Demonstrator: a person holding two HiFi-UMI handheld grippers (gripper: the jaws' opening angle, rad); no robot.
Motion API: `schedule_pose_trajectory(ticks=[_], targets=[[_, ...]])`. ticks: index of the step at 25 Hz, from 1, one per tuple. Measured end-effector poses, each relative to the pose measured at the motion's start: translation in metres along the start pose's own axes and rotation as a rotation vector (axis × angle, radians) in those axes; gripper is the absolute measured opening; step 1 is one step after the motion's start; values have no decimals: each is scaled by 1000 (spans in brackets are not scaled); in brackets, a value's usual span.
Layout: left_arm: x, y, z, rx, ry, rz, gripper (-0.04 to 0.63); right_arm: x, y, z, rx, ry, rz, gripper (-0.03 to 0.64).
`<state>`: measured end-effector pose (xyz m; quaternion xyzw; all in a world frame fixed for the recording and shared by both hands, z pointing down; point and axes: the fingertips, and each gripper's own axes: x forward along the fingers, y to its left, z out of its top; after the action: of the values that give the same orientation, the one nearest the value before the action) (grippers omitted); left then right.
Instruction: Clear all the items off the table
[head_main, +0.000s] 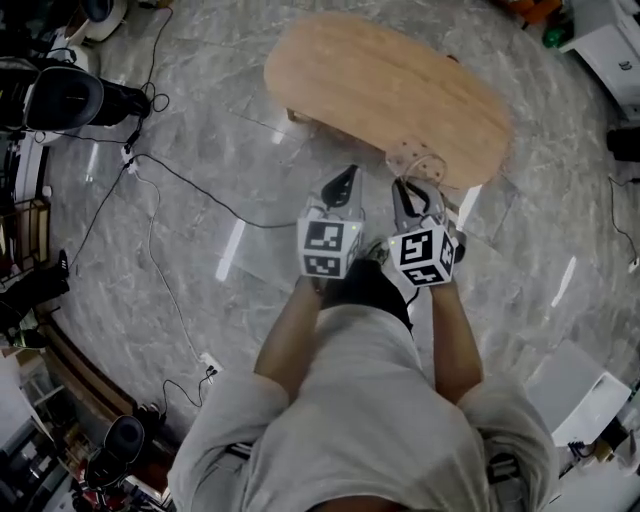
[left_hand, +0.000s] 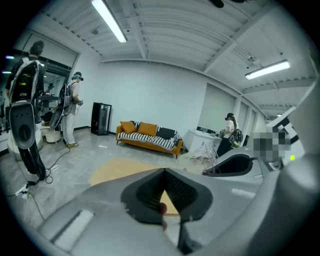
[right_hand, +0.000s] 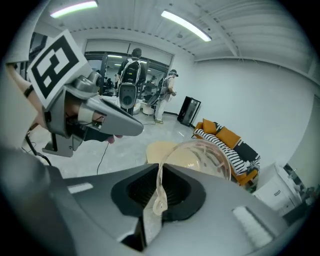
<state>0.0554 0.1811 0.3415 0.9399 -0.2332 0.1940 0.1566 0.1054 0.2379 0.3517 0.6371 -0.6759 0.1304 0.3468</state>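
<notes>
Right gripper view, right gripper (right_hand: 160, 172) clamped on rim of clear plastic bowl (right_hand: 206, 155), left gripper (left_hand: 165, 172) closed, empty

Table (head_main: 390, 95) light wood; floor (head_main: 230, 200) grey marbled; sofa (left_hand: 147, 136) orange, black-white striped; bowl (right_hand: 212, 156) clear

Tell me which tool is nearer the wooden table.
Right. The right tool, shut on a clear plastic container, is at the table's near edge; the left tool hangs over the floor, short of that edge.
</notes>
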Motion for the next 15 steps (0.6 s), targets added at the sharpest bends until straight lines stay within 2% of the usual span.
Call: schedule_pose_trajectory(ticks=[8, 15], targets=[[-13, -73, 7, 97, -45, -32, 20, -69, -20, -37, 79, -75, -109, 29], [-5, -117, 33, 177, -89, -108, 20, -109, -54, -31, 118, -167, -228, 29]])
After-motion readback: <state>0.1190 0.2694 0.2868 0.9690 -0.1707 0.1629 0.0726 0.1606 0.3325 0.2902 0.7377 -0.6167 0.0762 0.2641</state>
